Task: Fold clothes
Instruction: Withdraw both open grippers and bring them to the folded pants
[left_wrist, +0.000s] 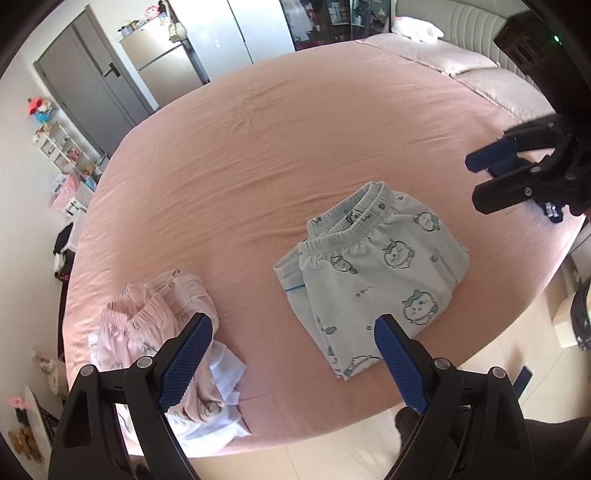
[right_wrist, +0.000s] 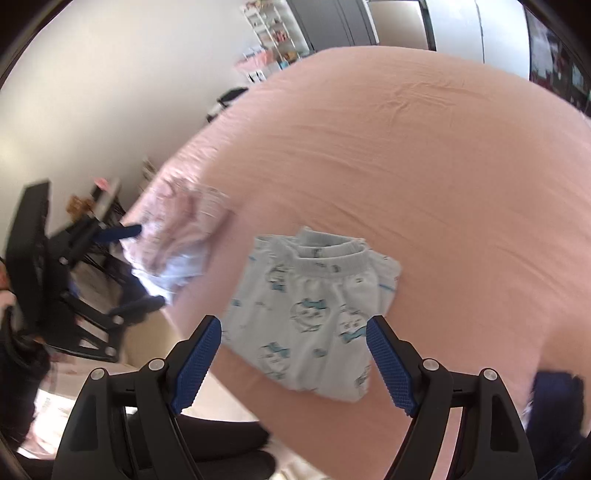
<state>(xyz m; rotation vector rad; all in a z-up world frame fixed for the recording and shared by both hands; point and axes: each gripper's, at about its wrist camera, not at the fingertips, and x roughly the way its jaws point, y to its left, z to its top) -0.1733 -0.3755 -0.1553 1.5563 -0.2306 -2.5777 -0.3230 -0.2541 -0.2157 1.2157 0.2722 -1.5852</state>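
Left wrist view has your left hand-held gripper (left_wrist: 293, 332) wide open and empty over the bed (left_wrist: 295, 129). Blue printed trousers (left_wrist: 373, 269) lie folded at two o'clock, waistbands stacked; a pink crumpled garment (left_wrist: 166, 317) bunches at ten o'clock by the near edge. Your right hand-held gripper (right_wrist: 294, 334) hangs open too, above the blue bundle, holding nothing. If pink is your target, take its waistband at two corners, spread it flat, and match the seams when you fold.

Folded pale-blue cat-print trousers (left_wrist: 373, 266) beside crumpled pink clothes (left_wrist: 166, 332) on bed
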